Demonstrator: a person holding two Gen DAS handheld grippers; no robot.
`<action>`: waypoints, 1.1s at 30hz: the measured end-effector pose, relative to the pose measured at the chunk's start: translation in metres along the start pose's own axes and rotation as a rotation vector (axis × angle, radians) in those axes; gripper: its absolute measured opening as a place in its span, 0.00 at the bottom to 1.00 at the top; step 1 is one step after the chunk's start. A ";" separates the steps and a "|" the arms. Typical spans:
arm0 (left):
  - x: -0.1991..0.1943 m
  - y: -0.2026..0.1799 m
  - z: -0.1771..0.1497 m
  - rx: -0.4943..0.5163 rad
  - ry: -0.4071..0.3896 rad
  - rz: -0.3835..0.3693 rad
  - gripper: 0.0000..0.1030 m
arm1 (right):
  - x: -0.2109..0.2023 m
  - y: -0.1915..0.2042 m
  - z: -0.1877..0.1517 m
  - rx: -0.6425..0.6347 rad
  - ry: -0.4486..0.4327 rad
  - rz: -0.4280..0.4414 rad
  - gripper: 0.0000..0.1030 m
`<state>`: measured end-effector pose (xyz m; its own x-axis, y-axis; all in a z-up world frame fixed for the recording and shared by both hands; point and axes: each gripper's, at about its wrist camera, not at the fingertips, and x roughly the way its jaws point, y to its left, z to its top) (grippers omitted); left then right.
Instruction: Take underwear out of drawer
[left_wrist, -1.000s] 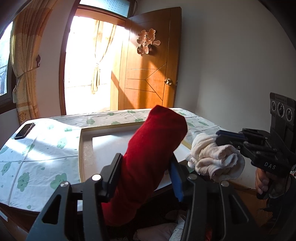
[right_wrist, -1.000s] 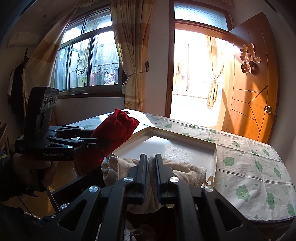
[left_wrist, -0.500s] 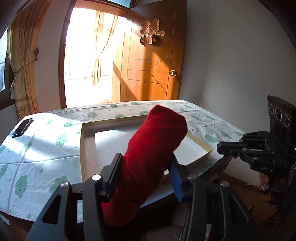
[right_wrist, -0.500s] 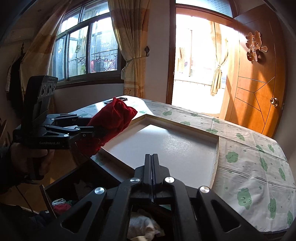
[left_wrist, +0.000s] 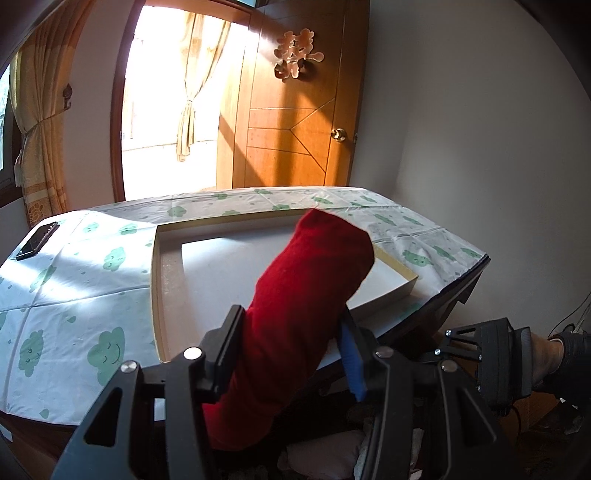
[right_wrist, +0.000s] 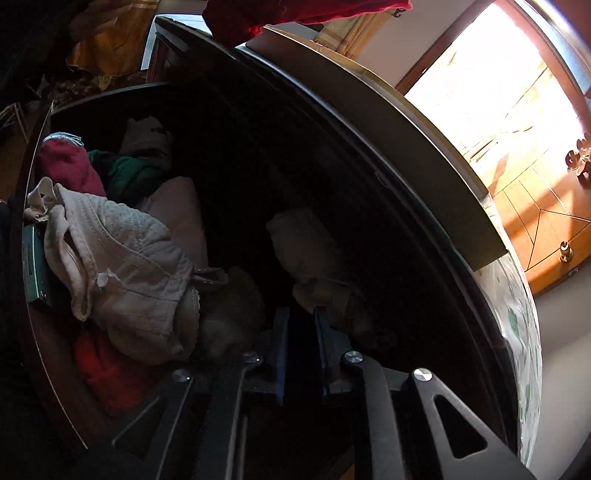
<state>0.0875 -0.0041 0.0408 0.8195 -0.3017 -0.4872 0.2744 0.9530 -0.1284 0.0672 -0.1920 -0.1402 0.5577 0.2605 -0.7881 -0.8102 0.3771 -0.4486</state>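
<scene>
Change: since a second ago we dropped the cream bundle, and our right gripper (right_wrist: 299, 325) has dipped into the drawer (right_wrist: 44, 332), its empty jaws just parting narrowly.
Left: our left gripper (left_wrist: 291, 332) clamps the red underwear (left_wrist: 306, 295) over the box lid (left_wrist: 162, 280), probably to set it there.
Right: the cream underwear (right_wrist: 314, 254) lies just ahead in shadow.
Views: only the right wrist sees the drawer's pile.

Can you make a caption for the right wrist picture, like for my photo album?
The right gripper, jaws just opened and empty, dips into the dark drawer beside a pale rolled garment.
</scene>
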 end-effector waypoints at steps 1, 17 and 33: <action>0.000 0.001 -0.001 -0.002 0.000 0.000 0.47 | 0.006 0.003 0.002 -0.019 0.006 -0.007 0.54; -0.010 0.017 -0.028 -0.017 0.048 -0.001 0.47 | -0.025 0.015 0.003 -0.141 -0.086 0.238 0.57; -0.017 0.020 -0.051 -0.080 0.079 -0.005 0.47 | 0.000 0.047 0.017 0.180 0.104 0.649 0.48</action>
<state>0.0536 0.0212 0.0026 0.7752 -0.3060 -0.5526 0.2346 0.9517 -0.1979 0.0320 -0.1592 -0.1547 -0.0586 0.4004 -0.9145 -0.9270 0.3180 0.1986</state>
